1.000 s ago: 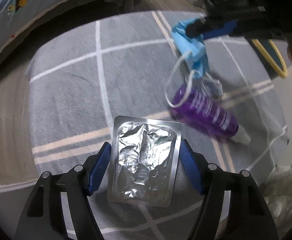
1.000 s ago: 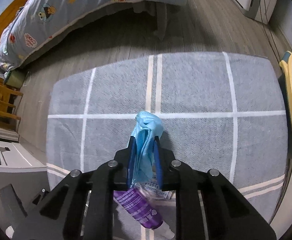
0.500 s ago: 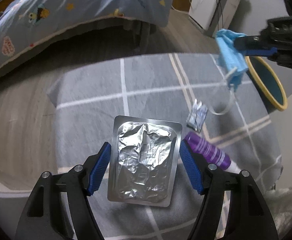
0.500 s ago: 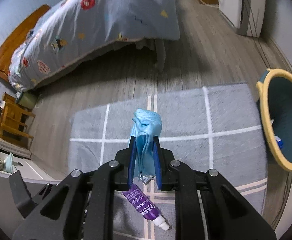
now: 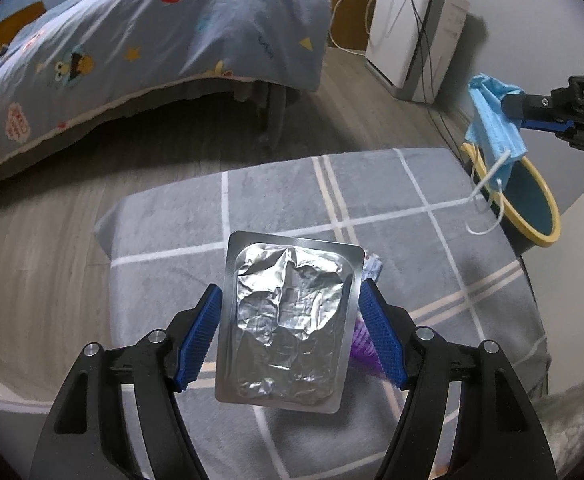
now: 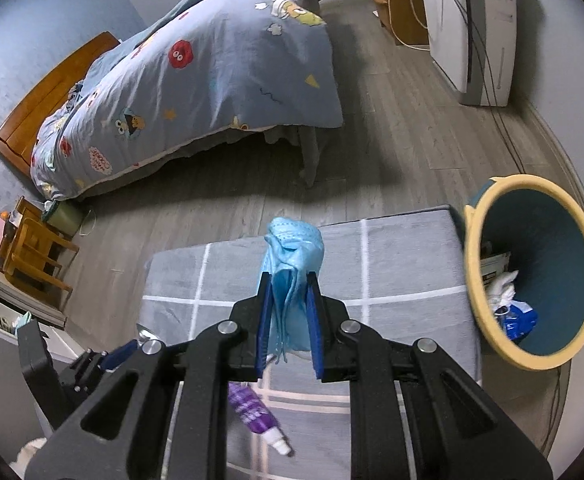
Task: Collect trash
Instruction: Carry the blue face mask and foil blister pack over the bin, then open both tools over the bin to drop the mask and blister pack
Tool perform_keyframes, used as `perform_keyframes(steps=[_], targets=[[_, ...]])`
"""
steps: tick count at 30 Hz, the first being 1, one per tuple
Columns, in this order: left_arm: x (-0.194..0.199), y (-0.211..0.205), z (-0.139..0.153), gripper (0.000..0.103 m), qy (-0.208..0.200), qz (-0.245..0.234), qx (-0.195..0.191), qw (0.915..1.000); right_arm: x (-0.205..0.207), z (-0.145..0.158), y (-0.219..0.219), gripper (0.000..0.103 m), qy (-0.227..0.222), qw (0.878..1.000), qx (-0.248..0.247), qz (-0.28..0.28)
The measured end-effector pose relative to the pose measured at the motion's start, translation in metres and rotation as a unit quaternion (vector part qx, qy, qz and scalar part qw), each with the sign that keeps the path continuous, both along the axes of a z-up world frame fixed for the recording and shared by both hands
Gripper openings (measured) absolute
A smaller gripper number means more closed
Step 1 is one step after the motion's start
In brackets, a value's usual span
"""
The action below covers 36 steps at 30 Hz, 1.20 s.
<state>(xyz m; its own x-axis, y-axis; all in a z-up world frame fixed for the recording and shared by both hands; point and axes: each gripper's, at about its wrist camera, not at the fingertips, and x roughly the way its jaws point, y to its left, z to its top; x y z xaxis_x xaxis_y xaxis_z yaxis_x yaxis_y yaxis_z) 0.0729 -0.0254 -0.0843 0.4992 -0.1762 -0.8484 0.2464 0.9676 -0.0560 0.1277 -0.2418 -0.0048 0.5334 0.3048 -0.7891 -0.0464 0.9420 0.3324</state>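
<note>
Lifted clear of the grey checked rug (image 5: 276, 200) since a second ago, both loads now airborne. Right gripper (image 6: 289, 320): jaws clamped on a soft, pleated blue face mask (image 6: 292, 256), ear loops dangling; swung from over the rug toward the yellow-rimmed bin (image 6: 472, 280), now close beside its rim. Left gripper (image 5: 290, 336): jaws set wide, pinching the edges of a flat, stiff, crinkled silver blister pack (image 5: 288, 324) above the rug. Drop-off likely next. Left on the rug: a glossy purple tube (image 6: 252, 412) and a small foil wrapper (image 5: 372, 268).
</note>
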Motion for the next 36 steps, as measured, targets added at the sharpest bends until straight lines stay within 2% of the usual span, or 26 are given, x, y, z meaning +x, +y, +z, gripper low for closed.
perform_keyframes(steps=[7,10,16,25,33,36], targets=[[0.002,-0.028,0.005,0.071,-0.006,-0.016,0.008,0.9998,-0.002,-0.001,-0.057,0.016,-0.005,0.999,0.015,-0.031],[0.002,-0.046,0.009,0.071,-0.008,-0.029,-0.002,0.9996,0.000,0.003,-0.084,0.016,-0.014,0.999,0.018,-0.047],[0.000,-0.097,0.014,0.071,-0.014,-0.073,-0.004,0.9973,0.001,0.012,-0.133,0.016,-0.037,0.996,-0.008,-0.077],[0.010,-0.167,0.015,0.071,-0.016,-0.127,-0.011,0.9917,-0.006,0.000,-0.198,0.016,-0.025,0.991,-0.012,-0.132],[0.027,-0.240,0.019,0.071,-0.021,-0.197,-0.005,0.9802,-0.014,-0.016,-0.260,0.016,-0.005,0.980,-0.038,-0.195],[0.035,-0.267,0.023,0.071,-0.027,-0.224,0.004,0.9743,-0.014,-0.030,-0.280,0.016,0.014,0.976,-0.024,-0.216]])
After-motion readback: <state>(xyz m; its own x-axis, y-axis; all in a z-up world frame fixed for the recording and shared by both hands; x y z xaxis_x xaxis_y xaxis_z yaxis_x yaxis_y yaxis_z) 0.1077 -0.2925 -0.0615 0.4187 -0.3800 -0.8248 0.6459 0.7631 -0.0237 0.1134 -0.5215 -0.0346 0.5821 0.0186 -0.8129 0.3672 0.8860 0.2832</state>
